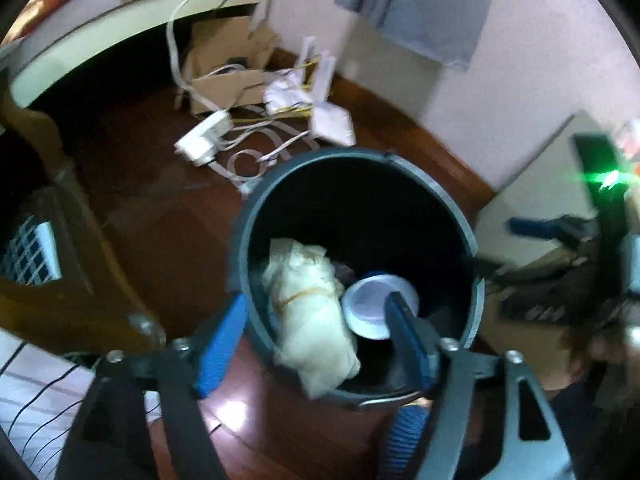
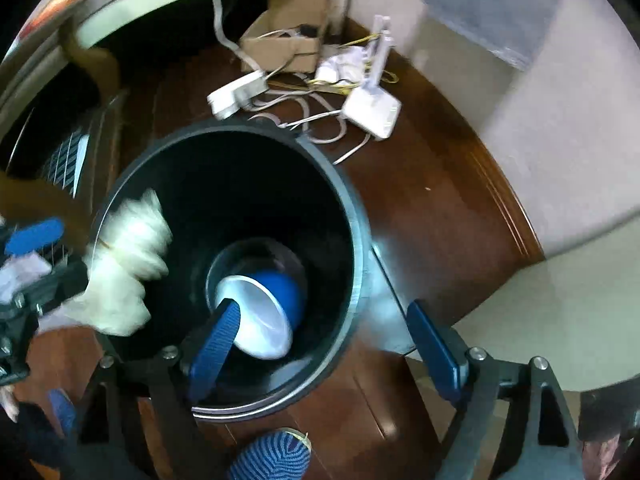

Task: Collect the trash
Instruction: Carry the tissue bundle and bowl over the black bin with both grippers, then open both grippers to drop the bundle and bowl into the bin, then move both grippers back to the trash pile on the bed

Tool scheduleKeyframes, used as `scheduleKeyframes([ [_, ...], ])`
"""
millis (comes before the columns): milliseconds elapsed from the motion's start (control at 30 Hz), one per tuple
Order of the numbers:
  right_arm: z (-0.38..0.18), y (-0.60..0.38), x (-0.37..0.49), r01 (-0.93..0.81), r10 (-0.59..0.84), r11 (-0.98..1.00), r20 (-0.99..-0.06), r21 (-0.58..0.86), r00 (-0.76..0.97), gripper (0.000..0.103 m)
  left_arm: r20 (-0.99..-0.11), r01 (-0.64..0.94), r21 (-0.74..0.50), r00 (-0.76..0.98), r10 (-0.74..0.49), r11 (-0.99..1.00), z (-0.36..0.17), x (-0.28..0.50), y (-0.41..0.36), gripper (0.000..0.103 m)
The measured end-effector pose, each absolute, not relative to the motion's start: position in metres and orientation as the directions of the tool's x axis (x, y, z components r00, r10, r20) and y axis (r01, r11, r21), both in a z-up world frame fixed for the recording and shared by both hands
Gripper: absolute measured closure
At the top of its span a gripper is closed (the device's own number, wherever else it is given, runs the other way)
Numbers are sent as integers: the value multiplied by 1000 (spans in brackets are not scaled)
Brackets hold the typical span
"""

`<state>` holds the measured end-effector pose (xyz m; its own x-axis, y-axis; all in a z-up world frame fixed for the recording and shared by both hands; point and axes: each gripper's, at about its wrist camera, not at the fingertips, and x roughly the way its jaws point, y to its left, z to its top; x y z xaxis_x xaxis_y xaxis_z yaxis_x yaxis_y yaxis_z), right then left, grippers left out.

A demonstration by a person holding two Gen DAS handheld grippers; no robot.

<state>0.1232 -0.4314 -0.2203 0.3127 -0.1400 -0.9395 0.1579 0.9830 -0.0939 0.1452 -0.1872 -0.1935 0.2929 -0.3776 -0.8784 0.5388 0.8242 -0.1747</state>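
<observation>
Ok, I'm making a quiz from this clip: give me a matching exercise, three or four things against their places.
Things:
1. bowl
2. white bag
3. power strip
4. cardboard box

Places:
A. under the table, against the wall
B. at the bottom of the bin
C. on the floor just behind the bin
D. at the bin's rim, partly over the edge

Pairs: 1-B, 2-D, 3-C, 4-A

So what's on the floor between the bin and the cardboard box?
In the right wrist view, a white power strip and loose cables lie between the bin and the cardboard box.
</observation>
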Motion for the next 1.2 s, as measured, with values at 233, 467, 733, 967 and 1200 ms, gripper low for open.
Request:
scheduleKeyframes([
  [233,-206,-446,116,250,-132,967,-935,-49,328,1,-872,472,-113,375,-316,874,-179,143,-171,3],
  [467,-182,-425,108,239,-159,969,-905,-66,395,0,-851,442,-65,444,-281,895,-155,132,-161,0],
  [733,-144,-402,98,208,-157,976,-869,-64,470,0,-824,387,-58,502,-263,920,-122,111,-136,0],
  [967,-104,-362,93,134,-120,990,-803,-51,584,0,-731,281,-53,642,-229,958,-76,89,-77,0],
  [1200,-82,-294,107,-21,-2,1000,-763,-20,647,0,-639,139,-46,757,-136,989,-41,76,-4,1],
])
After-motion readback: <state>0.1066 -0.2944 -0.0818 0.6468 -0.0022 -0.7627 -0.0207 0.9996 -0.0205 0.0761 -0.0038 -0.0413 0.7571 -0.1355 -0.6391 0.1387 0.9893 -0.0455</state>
